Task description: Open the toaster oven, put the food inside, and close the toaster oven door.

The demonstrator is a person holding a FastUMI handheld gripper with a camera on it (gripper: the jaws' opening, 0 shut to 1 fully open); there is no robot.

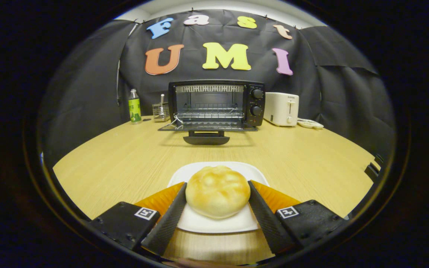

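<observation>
A round golden bun (pixel 217 195) rests on a white square plate (pixel 214 223) on the wooden table. My gripper (pixel 217 184) has closed around the bun, one finger touching its left side and the other its right side. Beyond the fingers, at the table's far side, stands the black toaster oven (pixel 216 102). Its door (pixel 207 127) is folded down flat toward me, with the handle (pixel 206 140) at its front edge. A wire rack (pixel 210 113) shows inside the open cavity.
A white toaster (pixel 281 108) stands right of the oven, with a small white dish (pixel 310 123) beside it. Left of the oven are a metal holder (pixel 161 111) and a green-labelled bottle (pixel 134 106). Bare wooden tabletop (pixel 207 152) lies between plate and oven.
</observation>
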